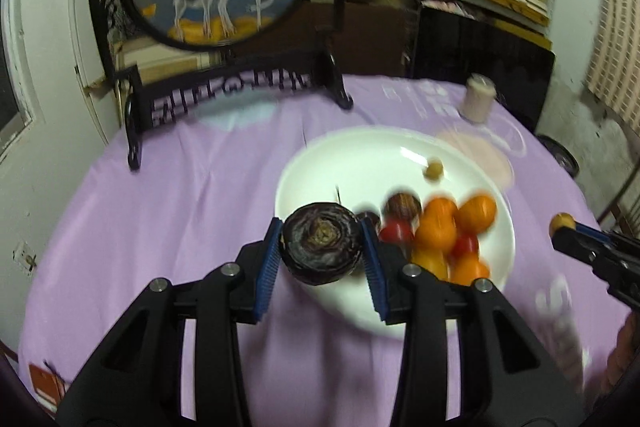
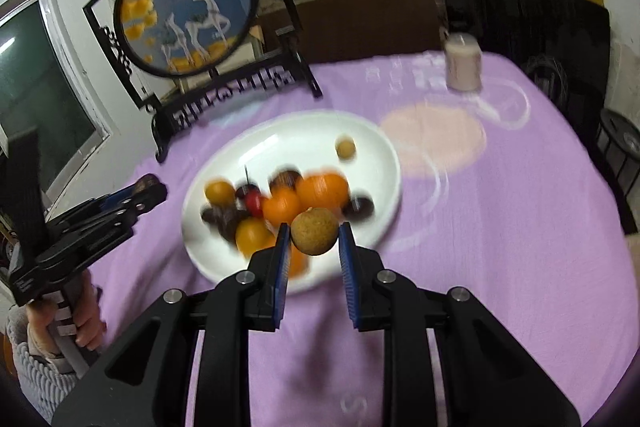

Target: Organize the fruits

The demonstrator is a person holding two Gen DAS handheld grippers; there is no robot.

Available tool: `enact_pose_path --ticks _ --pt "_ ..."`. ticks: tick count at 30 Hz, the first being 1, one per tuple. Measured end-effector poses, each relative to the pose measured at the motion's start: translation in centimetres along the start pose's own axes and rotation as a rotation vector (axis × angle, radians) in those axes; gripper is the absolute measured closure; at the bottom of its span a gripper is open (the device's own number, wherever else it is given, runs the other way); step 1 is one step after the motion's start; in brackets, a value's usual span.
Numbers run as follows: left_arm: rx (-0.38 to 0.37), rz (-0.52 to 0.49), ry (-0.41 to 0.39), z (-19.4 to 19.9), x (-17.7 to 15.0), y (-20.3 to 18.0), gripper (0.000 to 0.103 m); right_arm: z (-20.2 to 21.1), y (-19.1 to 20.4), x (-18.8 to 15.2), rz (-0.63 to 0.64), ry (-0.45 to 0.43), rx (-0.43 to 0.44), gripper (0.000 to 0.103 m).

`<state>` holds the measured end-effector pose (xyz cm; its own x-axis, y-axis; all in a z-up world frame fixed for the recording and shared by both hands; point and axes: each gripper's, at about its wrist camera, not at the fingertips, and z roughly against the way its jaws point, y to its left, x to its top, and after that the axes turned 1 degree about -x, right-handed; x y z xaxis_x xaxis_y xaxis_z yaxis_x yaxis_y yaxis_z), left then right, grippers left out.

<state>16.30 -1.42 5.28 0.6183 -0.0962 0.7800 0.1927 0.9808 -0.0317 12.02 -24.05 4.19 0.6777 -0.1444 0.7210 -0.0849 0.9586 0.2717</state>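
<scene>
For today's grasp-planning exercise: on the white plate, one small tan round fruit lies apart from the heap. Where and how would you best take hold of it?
Grip the lone tan fruit across its widest middle, coming from above. It is a small ball on a bare part of the white plate, clear of the heaped oranges, so fingers probably fit on either side. Both hand-held grippers are full now.

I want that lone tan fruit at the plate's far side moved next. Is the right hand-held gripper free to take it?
Probably not yet: the right hand-held gripper is already shut on a tan fruit. The lone one lies unobstructed on the plate.
</scene>
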Motion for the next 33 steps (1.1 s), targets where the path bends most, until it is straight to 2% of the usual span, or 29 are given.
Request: enact_pose_path --ticks 4,11,13,14,15,17,18,25,30,33 --pt "-0.006 0.018 -0.001 -2.7 2.5 -0.5 0.063 -2.3 0.7 3.2 0.014 -0.002 0.013 0.079" --pt "0.014 0.004 0.047 -8.6 4.3 -1.2 0.063 -9.0 0.3 6.1 -0.005 0.083 0.009 0.079" --pt "0.025 0.006 0.051 -9.7 4.4 -1.2 0.057 -10.8 0.1 6.6 -0.009 0.111 0.01 0.078" --pt "0.026 0.007 0.056 -10.1 4.3 -1.2 0.046 -11.4 0.1 6.7 -0.012 0.128 0.017 0.078" --pt "0.021 0.01 0.057 -10.5 4.2 -1.1 0.041 -12.1 -0.1 6.7 -0.02 0.143 0.024 0.076" --pt "0.014 0.007 0.064 -10.8 3.9 -1.1 0.039 -12.9 -0.8 6.6 -0.06 0.161 0.038 0.063" --pt "0.01 0.002 0.069 -10.8 3.8 -1.1 0.039 -13.0 -1.1 6.5 -0.074 0.159 0.04 0.056" --pt "0.013 0.032 0.056 -9.3 3.2 -0.6 0.034 -10.4 -1.7 6.5 -0.101 0.107 0.045 0.056" --pt "0.028 0.038 0.037 -6.9 2.6 -0.6 0.031 -7.6 -0.2 6.2 -0.053 0.07 0.043 0.054" --pt "0.043 0.023 0.016 -5.0 1.5 -0.8 0.028 -5.5 0.8 4.7 -0.021 0.051 0.019 0.052"
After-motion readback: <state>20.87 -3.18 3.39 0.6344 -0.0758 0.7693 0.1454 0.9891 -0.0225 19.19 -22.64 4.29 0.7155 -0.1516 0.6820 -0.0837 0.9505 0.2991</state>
